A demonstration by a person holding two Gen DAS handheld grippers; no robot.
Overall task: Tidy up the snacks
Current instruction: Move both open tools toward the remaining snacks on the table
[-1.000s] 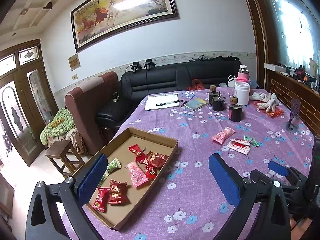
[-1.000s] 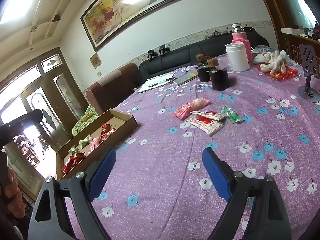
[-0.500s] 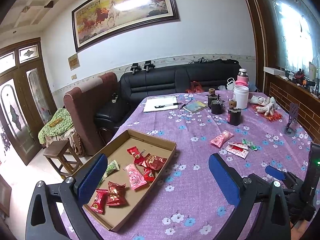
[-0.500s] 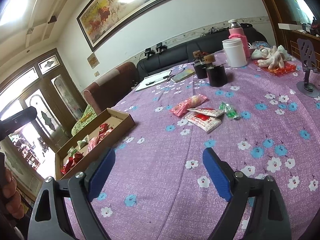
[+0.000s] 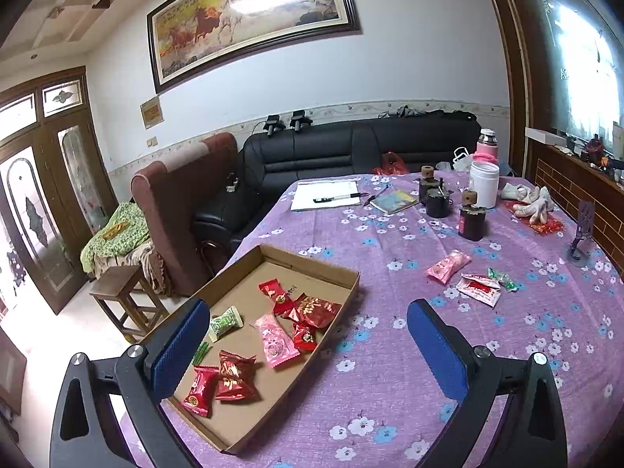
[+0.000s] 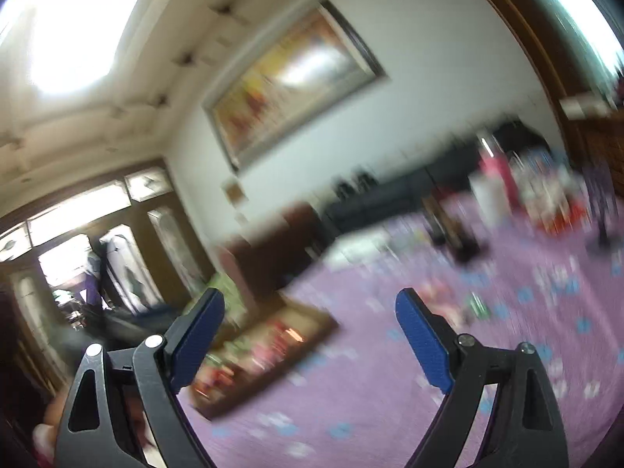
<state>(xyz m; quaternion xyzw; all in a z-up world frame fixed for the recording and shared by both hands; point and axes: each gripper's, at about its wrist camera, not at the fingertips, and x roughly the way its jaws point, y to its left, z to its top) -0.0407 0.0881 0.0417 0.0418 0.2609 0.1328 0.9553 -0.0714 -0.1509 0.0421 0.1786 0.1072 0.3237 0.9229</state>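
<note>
Eight or so wrapped snacks already lie inside the shallow brown cardboard tray at the near left edge of the table: several shiny red packets, a pink sachet and a pale green candy among them. Four more wait out on the purple flowered tablecloth, well apart from the tray toward the right: a pink packet, two red-and-white sachets that overlap, and a small green candy just beside them. By that count the sorting looks well past halfway, with this loose cluster the part left to gather.

Neither claw carries anything. The left gripper hangs over the tray's near end with its blue pads spread wide and nothing between them. The right gripper has just been opening further and stands spread wide too, empty; its view is smeared by motion, so the tray and loose snacks show only as blurs there.

Beyond the snacks stand dark jars, a white canister and a notepad with a pen.
</note>
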